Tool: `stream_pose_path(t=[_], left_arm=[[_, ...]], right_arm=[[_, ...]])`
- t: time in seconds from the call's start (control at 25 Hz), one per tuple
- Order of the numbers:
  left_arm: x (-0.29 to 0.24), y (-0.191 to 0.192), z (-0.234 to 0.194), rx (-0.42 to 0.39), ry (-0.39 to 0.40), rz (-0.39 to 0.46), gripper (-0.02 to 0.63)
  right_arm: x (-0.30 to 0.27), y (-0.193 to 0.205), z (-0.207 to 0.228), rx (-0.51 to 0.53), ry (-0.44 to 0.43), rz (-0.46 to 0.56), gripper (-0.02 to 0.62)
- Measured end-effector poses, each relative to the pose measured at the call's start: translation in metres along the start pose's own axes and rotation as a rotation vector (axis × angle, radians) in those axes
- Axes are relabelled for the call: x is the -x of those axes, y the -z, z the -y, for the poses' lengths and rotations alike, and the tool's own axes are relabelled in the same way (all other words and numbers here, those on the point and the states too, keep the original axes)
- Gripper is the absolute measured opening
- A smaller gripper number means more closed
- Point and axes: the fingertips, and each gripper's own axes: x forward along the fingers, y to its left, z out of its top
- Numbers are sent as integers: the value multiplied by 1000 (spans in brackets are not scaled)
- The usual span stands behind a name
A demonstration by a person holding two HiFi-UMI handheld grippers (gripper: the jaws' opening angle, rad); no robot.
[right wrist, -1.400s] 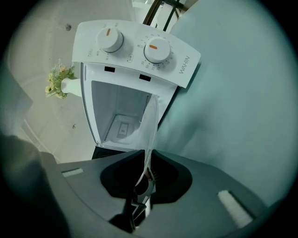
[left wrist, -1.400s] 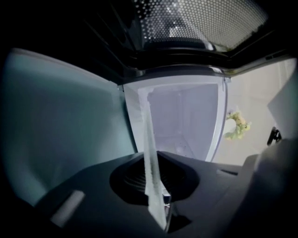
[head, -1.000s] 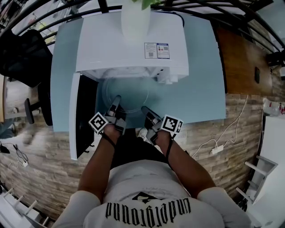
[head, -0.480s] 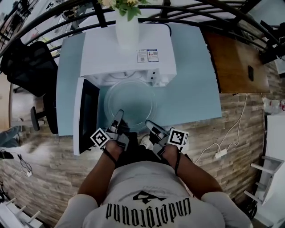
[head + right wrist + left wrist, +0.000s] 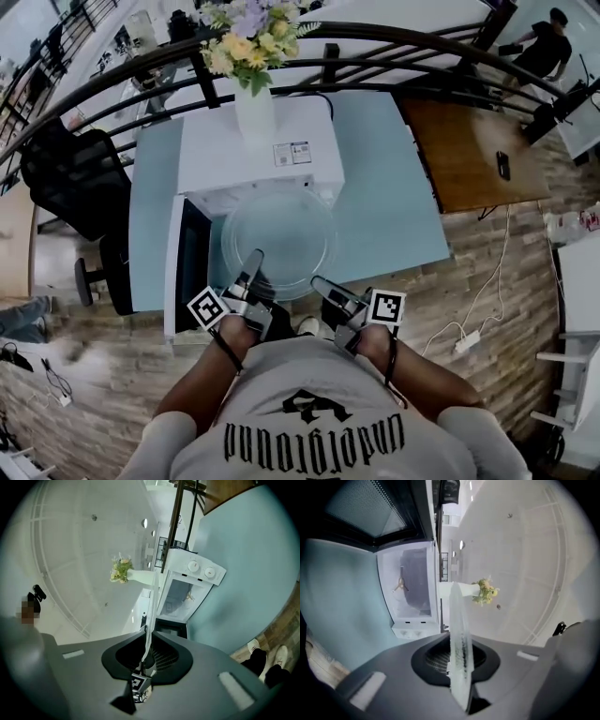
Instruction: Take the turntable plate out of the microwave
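- The bench carries the microwave, its door swung wide so the way out is clear.
- The glass plate hangs level in front of the cavity, above the bench.
- The left gripper and right gripper each clamp its near rim, likely sharing the weight against tipping.

Blue table on wooden floor
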Motion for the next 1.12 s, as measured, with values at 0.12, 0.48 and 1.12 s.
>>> stream_pose_path(t=[0.12, 0.48, 1.12], left_arm=[[1, 6, 20, -12, 20, -10, 75], [16, 9, 51, -30, 20, -28, 75], [96, -29, 95, -51, 43, -200, 77]], right_arm=[[9, 0, -17, 1, -20, 12, 40], [14, 15, -44, -24, -44, 43, 38], [-18, 108, -103, -1, -48, 210, 40]])
